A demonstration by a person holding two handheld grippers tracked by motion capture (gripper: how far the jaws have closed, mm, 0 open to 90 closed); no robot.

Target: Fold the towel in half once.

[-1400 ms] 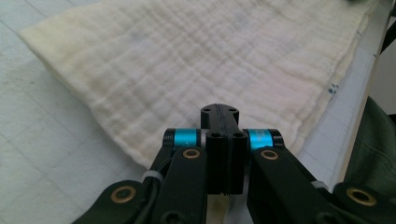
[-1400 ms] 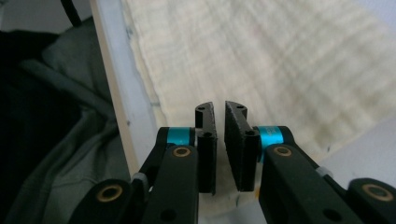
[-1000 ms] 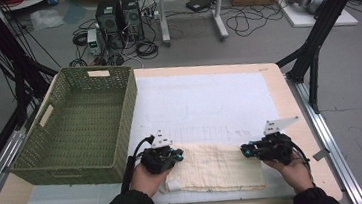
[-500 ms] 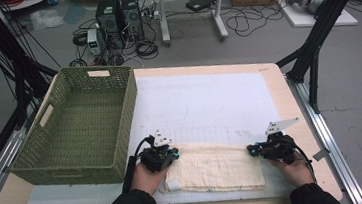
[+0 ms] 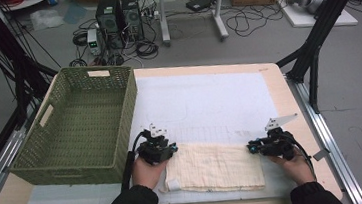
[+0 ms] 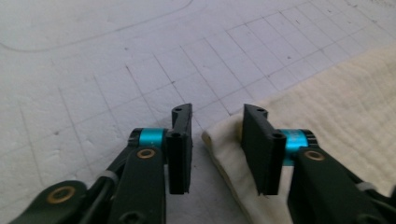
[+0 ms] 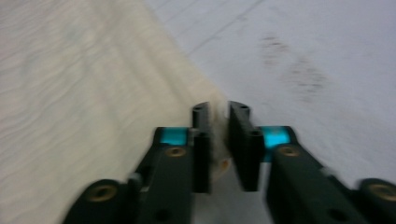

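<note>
A folded cream cloth (image 5: pixel 214 166) lies at the lower centre of the high view, on the white mat (image 5: pixel 204 104). The left gripper (image 6: pixel 217 149) has just been opening; its jaws stand apart over the cloth's corner. The right gripper (image 7: pixel 219 147), somewhat blurred, seems clamped on the cloth's edge. A green basket (image 5: pixel 78 124) stands at left.

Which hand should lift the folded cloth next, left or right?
Probably right: the right gripper pinches the cloth at its corner, while the left gripper has just been opening beside the other corner.
</note>
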